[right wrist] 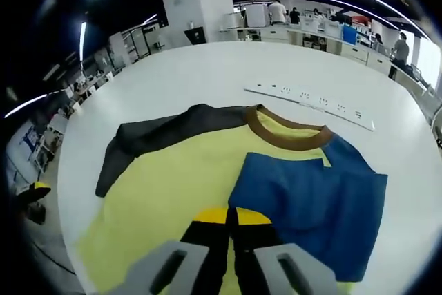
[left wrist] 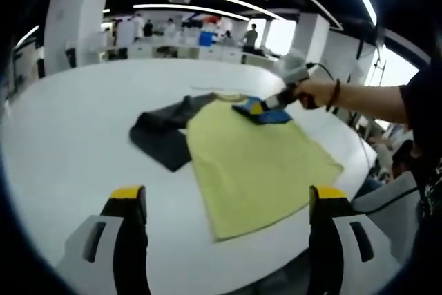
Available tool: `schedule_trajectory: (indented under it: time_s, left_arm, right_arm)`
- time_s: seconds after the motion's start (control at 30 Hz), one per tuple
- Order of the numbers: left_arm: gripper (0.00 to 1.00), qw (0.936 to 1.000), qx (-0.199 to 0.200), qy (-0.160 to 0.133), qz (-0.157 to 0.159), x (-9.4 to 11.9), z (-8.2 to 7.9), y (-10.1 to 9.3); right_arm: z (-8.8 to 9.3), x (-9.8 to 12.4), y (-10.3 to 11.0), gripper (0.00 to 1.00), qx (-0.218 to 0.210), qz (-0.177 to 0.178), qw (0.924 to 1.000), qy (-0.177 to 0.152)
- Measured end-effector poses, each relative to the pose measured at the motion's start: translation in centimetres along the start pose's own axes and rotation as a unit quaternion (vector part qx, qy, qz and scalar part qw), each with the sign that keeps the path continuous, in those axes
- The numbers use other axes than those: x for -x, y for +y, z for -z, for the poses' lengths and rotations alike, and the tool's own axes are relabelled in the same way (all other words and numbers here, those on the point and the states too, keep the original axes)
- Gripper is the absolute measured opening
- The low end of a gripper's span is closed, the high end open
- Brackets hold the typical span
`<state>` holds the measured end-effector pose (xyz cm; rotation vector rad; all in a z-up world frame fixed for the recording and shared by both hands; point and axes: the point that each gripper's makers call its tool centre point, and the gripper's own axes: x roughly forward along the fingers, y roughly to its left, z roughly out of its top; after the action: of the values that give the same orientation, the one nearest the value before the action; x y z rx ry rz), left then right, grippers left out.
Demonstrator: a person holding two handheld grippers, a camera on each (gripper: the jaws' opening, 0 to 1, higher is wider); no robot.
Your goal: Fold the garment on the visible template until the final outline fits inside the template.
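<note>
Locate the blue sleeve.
The blue sleeve lies folded over the yellow shirt in the right gripper view, below the brown collar, its edge by the right gripper.

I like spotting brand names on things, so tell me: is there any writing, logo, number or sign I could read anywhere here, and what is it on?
None can be read.
T-shirt: plain yellow, blue and dark panels, no print visible.
White strip on the table: small marks, too small to read.
Background shelves and posts in the left gripper view: too blurred for any text.
Right gripper, shut on the blue sleeve: no readable label.
</note>
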<state>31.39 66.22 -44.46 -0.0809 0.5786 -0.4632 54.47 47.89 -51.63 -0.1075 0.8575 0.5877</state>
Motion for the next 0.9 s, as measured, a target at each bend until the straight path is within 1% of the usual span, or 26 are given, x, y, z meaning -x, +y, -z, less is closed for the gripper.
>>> schedule_trajectory:
  time_s: [0.1, 0.27, 0.33, 0.43, 0.5, 0.6, 0.63, 0.67, 0.73, 0.83, 0.9]
  left_arm:
    - [0.94, 1.0000, 0.000, 0.000, 0.002, 0.0, 0.0, -0.1]
    - [0.94, 1.0000, 0.001, 0.000, 0.003, 0.1, 0.2, -0.1]
    - [0.95, 1.0000, 0.000, -0.001, 0.002, 0.2, 0.1, -0.2]
    - [0.95, 1.0000, 0.001, -0.002, 0.001, 0.2, 0.1, -0.1]
    - [0.95, 1.0000, 0.001, -0.002, 0.000, 0.2, 0.1, 0.0]
    - [0.95, 1.0000, 0.000, -0.005, 0.000, 0.3, 0.0, 0.0]
    - [0.95, 1.0000, 0.000, -0.006, 0.000, 0.3, -0.1, 0.0]
    - [0.95, 1.0000, 0.001, -0.006, 0.000, 0.3, -0.1, 0.0]
    - [0.95, 1.0000, -0.001, -0.006, -0.001, 0.3, -0.1, 0.0]
    - [0.95, 1.0000, -0.002, -0.007, 0.000, 0.2, -0.1, -0.1]
    - [0.95, 1.0000, -0.003, -0.008, 0.001, 0.2, -0.2, -0.1]
  right_arm:
    - [0.7, 0.3, 0.6, 0.00, 0.009, -0.007, 0.9999, 0.005]
    - [1.4, 0.0, 0.6, 0.00, 0.013, -0.012, 0.9998, 0.012]
    - [1.6, -0.2, 0.8, 0.00, 0.018, -0.019, 0.9995, 0.016]
    - [2.2, 0.0, 2.0, 0.01, 0.005, -0.046, 0.9986, 0.025]
    - [2.4, 0.1, 1.7, 0.06, -0.005, -0.042, 0.9989, 0.022]
    - [2.2, 0.5, 1.4, 0.08, -0.016, -0.039, 0.9990, 0.016]
    - [2.0, 0.7, 1.1, 0.09, -0.021, -0.033, 0.9992, 0.014]
    - [1.8, 0.9, 0.1, 0.11, -0.033, -0.010, 0.9994, 0.007]
    - [1.6, 1.1, -1.6, 0.16, -0.033, 0.021, 0.9992, 0.000]
    - [1.9, 1.4, -3.2, 0.24, -0.040, 0.043, 0.9983, 0.001]
    - [2.1, 1.8, -4.0, 0.27, -0.037, 0.058, 0.9976, 0.003]
